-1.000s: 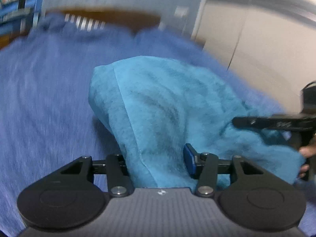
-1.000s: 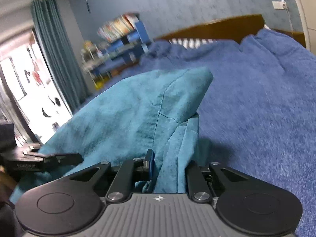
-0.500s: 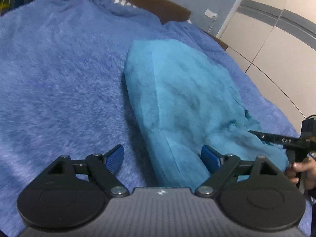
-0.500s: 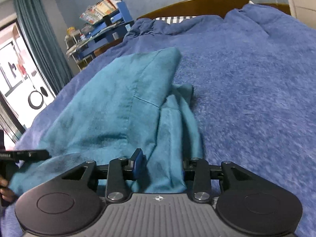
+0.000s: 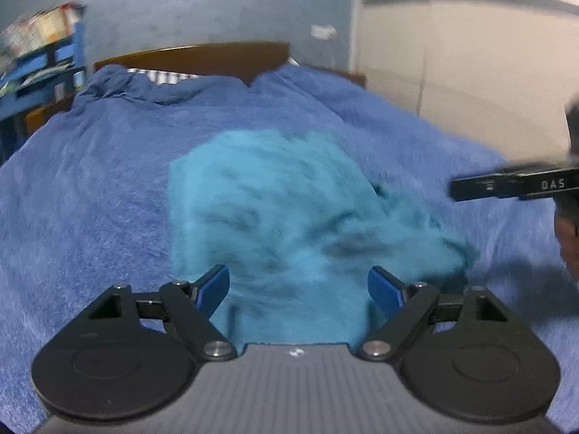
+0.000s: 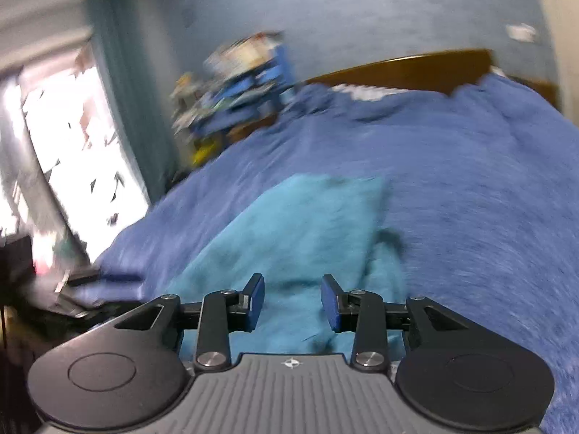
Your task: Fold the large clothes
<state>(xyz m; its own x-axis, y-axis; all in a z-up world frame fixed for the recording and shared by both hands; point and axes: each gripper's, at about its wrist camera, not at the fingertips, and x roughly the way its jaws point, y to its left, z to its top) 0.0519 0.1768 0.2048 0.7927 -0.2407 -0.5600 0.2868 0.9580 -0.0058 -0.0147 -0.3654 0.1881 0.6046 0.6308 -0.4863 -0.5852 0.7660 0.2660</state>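
A teal garment (image 5: 289, 217) lies folded and rumpled on a blue fleece bed cover (image 5: 90, 199). My left gripper (image 5: 298, 287) is open wide and empty, above the garment's near edge. In the right wrist view the garment (image 6: 300, 224) lies ahead on the bed cover (image 6: 470, 199). My right gripper (image 6: 292, 300) is open and empty, just above the garment's near end. The right gripper's finger (image 5: 506, 184) shows at the right edge of the left wrist view, apart from the cloth.
A wooden headboard (image 5: 202, 58) stands at the far end of the bed. A blue shelf with books (image 6: 246, 83) stands to the left, beside a curtain and a bright window (image 6: 72, 166). White wardrobe doors (image 5: 470, 72) are on the right.
Both grippers have let go of the teal garment and pulled back and up. The left opened half a second ago, the right since then. The garment now lies on the bed.
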